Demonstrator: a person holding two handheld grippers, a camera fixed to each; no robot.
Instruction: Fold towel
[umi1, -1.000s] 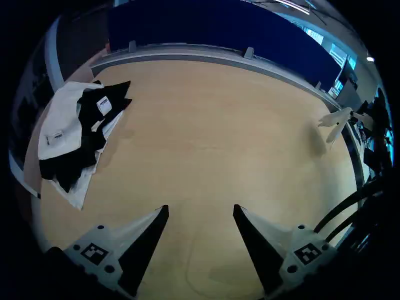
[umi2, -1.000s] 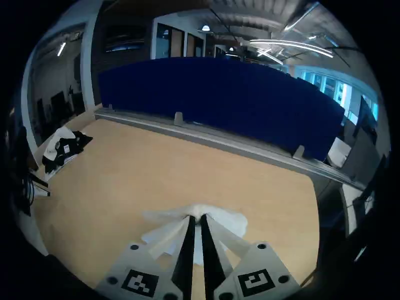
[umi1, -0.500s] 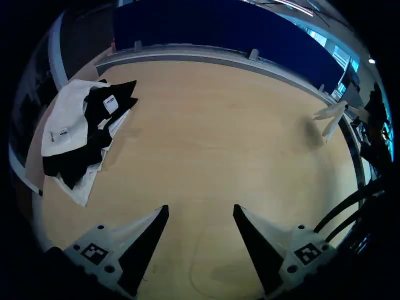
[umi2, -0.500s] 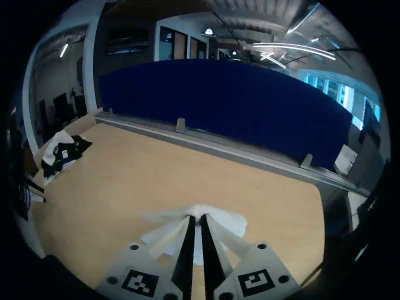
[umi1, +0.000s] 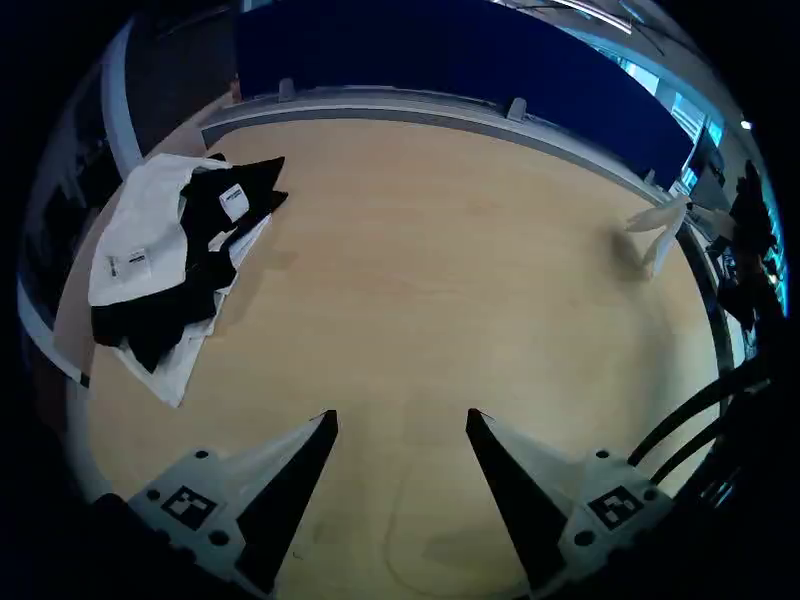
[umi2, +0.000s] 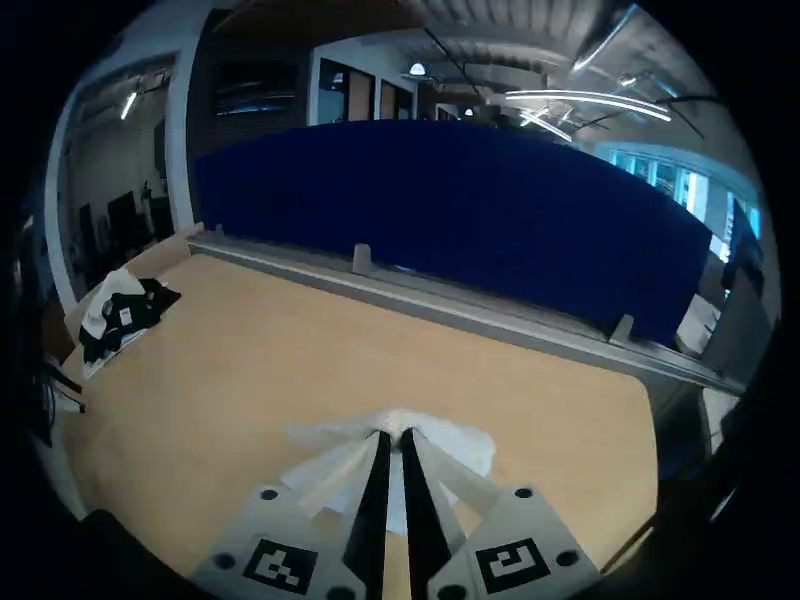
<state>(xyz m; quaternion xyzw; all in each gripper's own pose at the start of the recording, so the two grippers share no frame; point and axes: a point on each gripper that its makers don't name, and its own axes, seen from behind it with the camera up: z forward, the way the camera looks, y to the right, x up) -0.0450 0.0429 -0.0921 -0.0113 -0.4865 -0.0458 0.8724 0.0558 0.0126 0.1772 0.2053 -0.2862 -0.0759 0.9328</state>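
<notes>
- Left gripper view: the left gripper (umi1: 400, 415) is seen at the bottom edge with its two fingers spread wide. Nothing is held between them, and bare wood is seen through the gap.
- The table (umi1: 430, 260), of light wood, is spread out ahead of the fingers.
- A pile of black and white cloths (umi1: 170, 255) is noted at the left side of the table, near its edge. Small white tags are seen on it but cannot be read.
- A blue partition (umi1: 450, 50) is set along the far edge of the table, with a grey rail at its foot.
- At the far right edge of the table a small white shape (umi1: 660, 220) is recorded, with a soft shadow on the wood just beside it. Whether it is cloth or part of a gripper cannot be told.
- Right gripper view: the right gripper (umi2: 394, 434) is seen with its fingers drawn almost together, so that only a narrow slit is left between them.
- The white towel (umi2: 455, 440) is pinched between both fingers. Its bunched fabric is spread to either side of the tips and a little beyond them.
- The towel is held over the near part of the table. Whether it touches the wood cannot be told.
- The cloth pile is seen far off at the left, well apart from the towel, and the blue partition is seen across the back.
</notes>
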